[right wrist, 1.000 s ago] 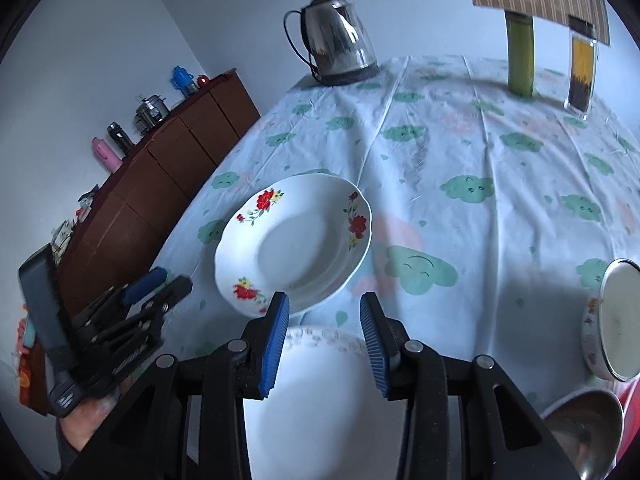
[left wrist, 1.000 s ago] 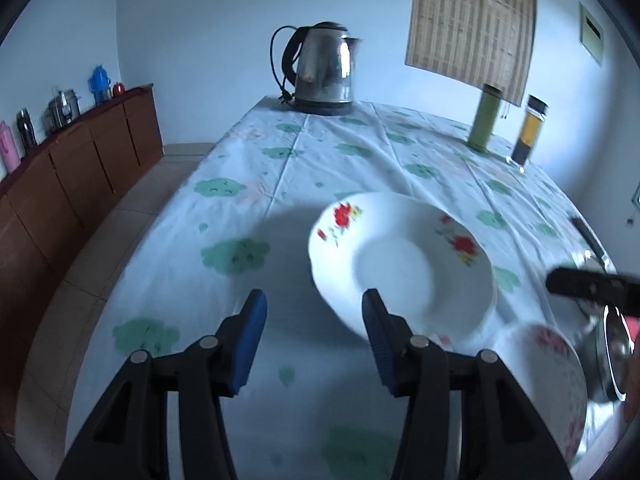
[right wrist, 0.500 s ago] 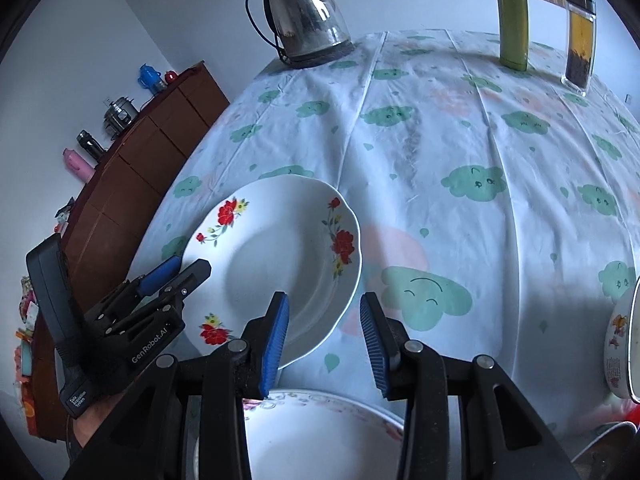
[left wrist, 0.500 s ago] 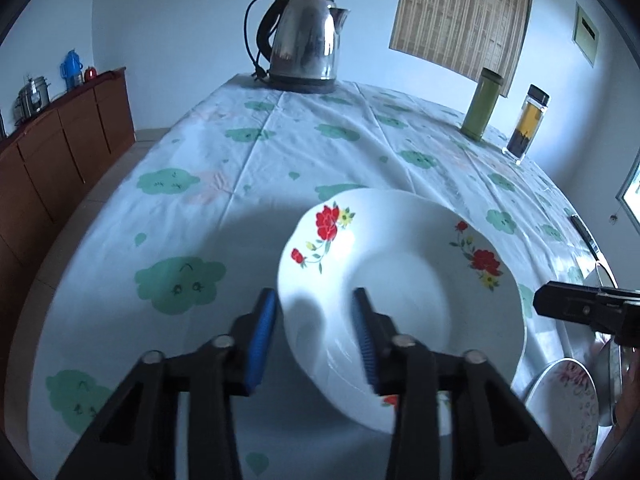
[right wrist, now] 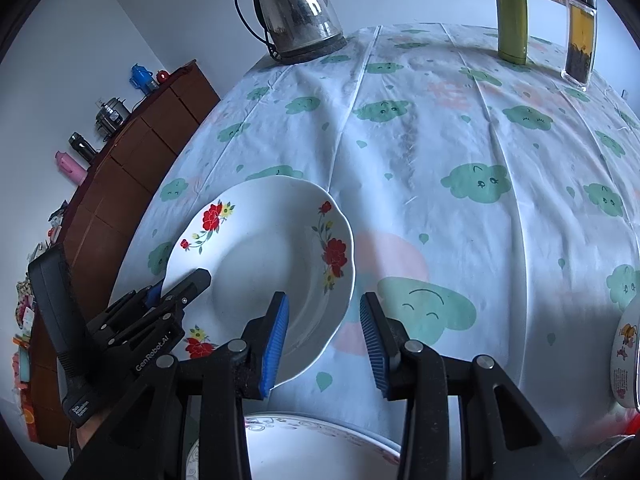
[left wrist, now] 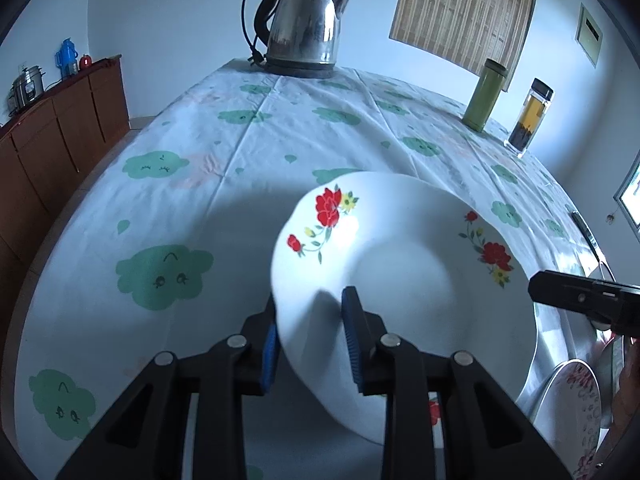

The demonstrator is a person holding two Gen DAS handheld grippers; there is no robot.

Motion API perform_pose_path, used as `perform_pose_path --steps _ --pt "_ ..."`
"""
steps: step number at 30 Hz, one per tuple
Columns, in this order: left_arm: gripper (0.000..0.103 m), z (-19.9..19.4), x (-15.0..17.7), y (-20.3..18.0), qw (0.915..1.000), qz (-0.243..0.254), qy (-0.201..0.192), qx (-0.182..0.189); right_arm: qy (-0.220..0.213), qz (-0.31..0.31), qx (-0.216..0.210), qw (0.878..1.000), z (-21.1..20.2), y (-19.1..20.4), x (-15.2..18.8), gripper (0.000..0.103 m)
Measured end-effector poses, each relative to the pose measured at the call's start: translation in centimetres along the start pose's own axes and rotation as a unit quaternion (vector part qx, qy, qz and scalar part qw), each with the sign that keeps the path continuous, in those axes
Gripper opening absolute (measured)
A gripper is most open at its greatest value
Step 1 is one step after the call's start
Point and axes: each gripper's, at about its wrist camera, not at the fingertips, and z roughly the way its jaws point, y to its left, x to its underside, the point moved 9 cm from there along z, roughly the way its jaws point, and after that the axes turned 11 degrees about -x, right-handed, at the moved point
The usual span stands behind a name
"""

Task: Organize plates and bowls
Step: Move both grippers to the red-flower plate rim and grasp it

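Since the earlier frames: left gripper (left wrist: 310, 344) has advanced from short of the flowered plate (left wrist: 404, 276) to astride its near rim, and its jaws have narrowed from wide to close on that rim; right gripper (right wrist: 324, 338) has drawn nearer the same plate with its gap unchanged. Table (right wrist: 460, 128), cloud-print cloth, bears all items. Flowered plate: large, shallow, round, so no long axis; it lies near the table's left-front edge, the rim running between the left jaws, one blue pad under and one over. Whether the pads already press the rim cannot be told; the near edge looks slightly raised, which is a judgement. Left gripper is the nearer by far. Right gripper: jaws wide, holding nothing, its left pad overlapping the plate's right rim in the right wrist view, contact not determinable. Second plate (right wrist: 320, 452): patterned rim, directly beneath the right gripper, just beside the flowered plate; probable stacking place. Bowl (right wrist: 626, 360): decorated, at the right edge, well apart. Kettle (left wrist: 300, 26), green flask (left wrist: 486, 94), and tea bottle (left wrist: 530, 118): at the far end, clear of the path. Obstruction: only the right gripper, standing between the held plate and the second plate.
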Motion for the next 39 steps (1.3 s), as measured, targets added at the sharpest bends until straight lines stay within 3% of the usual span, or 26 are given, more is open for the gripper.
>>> perform_pose_path --steps 9,16,39 --pt "0.027 0.0 0.0 0.0 1.0000 -0.002 0.001 0.004 0.015 0.020 -0.004 1.000 1.7 -0.5 -0.3 0.039" --pt "0.024 0.1 -0.1 0.1 0.9999 -0.009 0.001 0.013 0.019 -0.005 0.012 1.000 2.2 -0.5 0.0 0.023" --pt "0.024 -0.3 -0.4 1.0 0.9995 -0.028 -0.013 0.005 -0.001 -0.051 0.012 0.999 1.3 1.0 0.5 0.023"
